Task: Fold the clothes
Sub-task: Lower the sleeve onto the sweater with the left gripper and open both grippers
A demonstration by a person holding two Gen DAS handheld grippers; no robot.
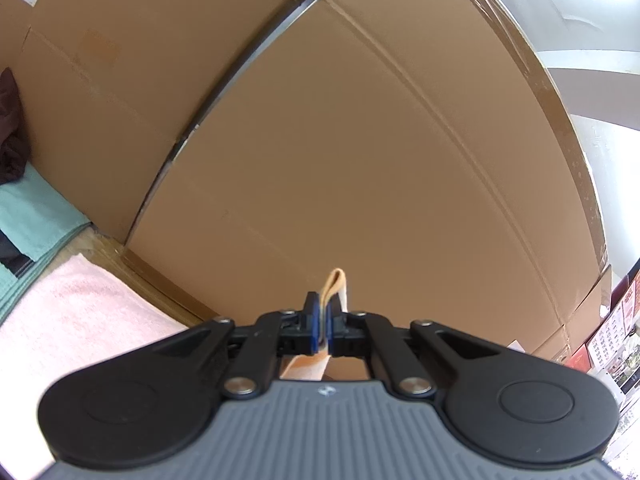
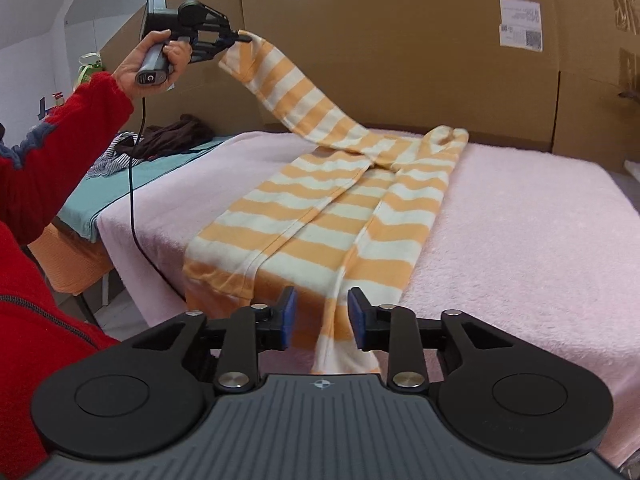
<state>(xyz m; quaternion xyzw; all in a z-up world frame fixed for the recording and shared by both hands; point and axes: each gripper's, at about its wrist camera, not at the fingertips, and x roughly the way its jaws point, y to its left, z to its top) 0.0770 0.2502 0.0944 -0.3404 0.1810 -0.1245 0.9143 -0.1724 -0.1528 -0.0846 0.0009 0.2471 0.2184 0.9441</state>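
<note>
An orange and white striped garment [image 2: 320,208] lies lengthwise on the pink blanket [image 2: 520,240]. One end of it is lifted high at the upper left, where my left gripper [image 2: 240,37] is shut on it, held by a hand in a red sleeve. In the left wrist view that gripper [image 1: 325,320] pinches a fold of the orange fabric [image 1: 335,282] between its blue pads, facing the cardboard. My right gripper [image 2: 322,316] hovers open over the garment's near end, its blue pads [image 2: 289,316] on either side of a fabric ridge, not closed on it.
Tall cardboard panels [image 2: 400,40] wall off the back of the table. A teal towel [image 2: 120,184] with dark and striped clothes [image 2: 176,136] piled on it lies to the left. A black cable [image 2: 134,208] hangs from the left gripper. The blanket's right half carries nothing.
</note>
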